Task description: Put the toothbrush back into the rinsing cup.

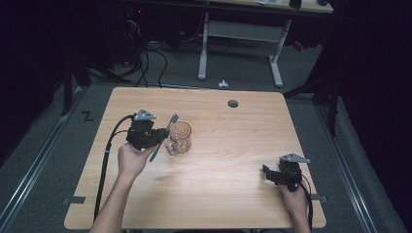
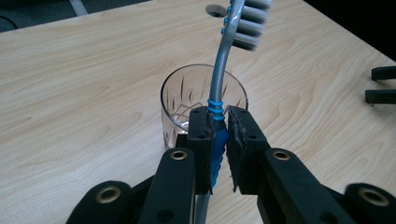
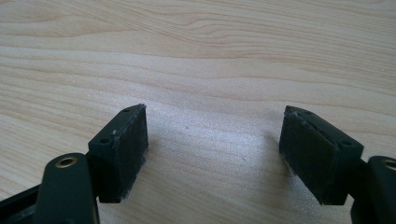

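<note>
A blue and grey toothbrush (image 1: 162, 137) (image 2: 219, 84) is clamped by its handle in my left gripper (image 1: 154, 137) (image 2: 218, 122), bristle head up and tilted away. Just beyond the jaws stands a clear cut glass tumbler (image 1: 180, 136) (image 2: 182, 98), upright on the wooden table (image 1: 233, 160). The brush is outside the glass, at its left side in the high view. My right gripper (image 1: 266, 173) (image 3: 215, 149) rests low at the table's right front, jaws wide apart with bare wood between them.
A round grey cable hole (image 1: 232, 103) (image 2: 216, 9) sits near the table's far edge. Dark floor, cables and a white desk frame (image 1: 240, 43) lie beyond the table. The right gripper's black jaws (image 2: 383, 84) appear at the right edge of the left gripper view.
</note>
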